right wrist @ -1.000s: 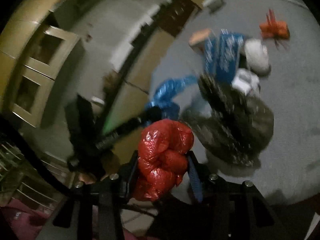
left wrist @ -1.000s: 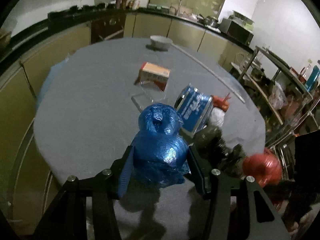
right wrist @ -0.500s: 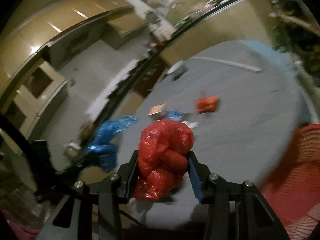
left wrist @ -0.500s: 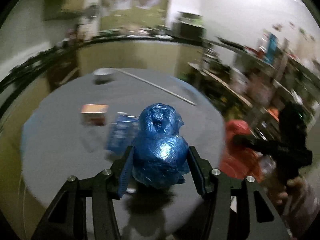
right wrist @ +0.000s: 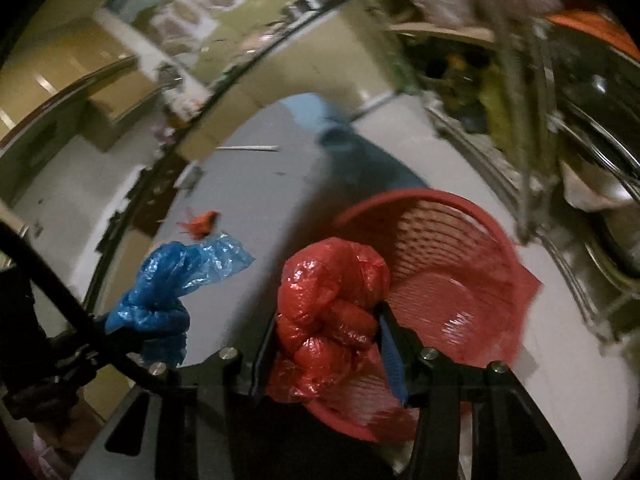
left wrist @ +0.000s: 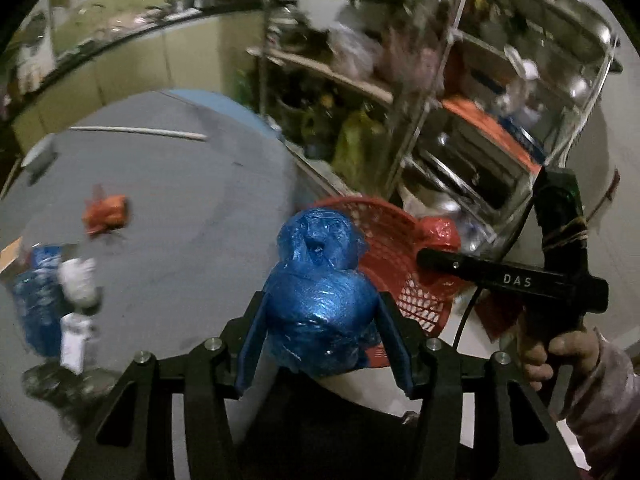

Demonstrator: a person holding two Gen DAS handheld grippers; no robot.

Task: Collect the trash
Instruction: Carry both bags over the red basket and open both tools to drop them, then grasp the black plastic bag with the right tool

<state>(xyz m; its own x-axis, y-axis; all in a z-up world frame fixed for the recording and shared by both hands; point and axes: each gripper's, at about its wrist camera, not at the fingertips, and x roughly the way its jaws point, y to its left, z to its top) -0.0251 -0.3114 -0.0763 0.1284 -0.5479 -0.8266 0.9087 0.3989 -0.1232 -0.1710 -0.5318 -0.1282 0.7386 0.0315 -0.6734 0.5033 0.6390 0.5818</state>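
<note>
My left gripper (left wrist: 322,312) is shut on a crumpled blue plastic bag (left wrist: 318,292), held at the table's right edge beside a red mesh basket (left wrist: 384,240). My right gripper (right wrist: 326,320) is shut on a crumpled red plastic bag (right wrist: 330,312), held over the near rim of the same red basket (right wrist: 452,280), which stands on the floor. The blue bag (right wrist: 172,288) and left gripper show at the left of the right wrist view. The right gripper (left wrist: 436,258) with the red bag (left wrist: 440,232) shows in the left wrist view.
On the grey round table (left wrist: 192,200) lie an orange wrapper (left wrist: 106,214), a blue packet (left wrist: 34,304), white crumpled trash (left wrist: 78,280) and a white rod (left wrist: 136,131). A metal shelf rack (left wrist: 480,120) stands just behind the basket.
Both grippers have swung right, away from the table's trash pile, to the red basket at the table's edge. Each still holds its bag.
</note>
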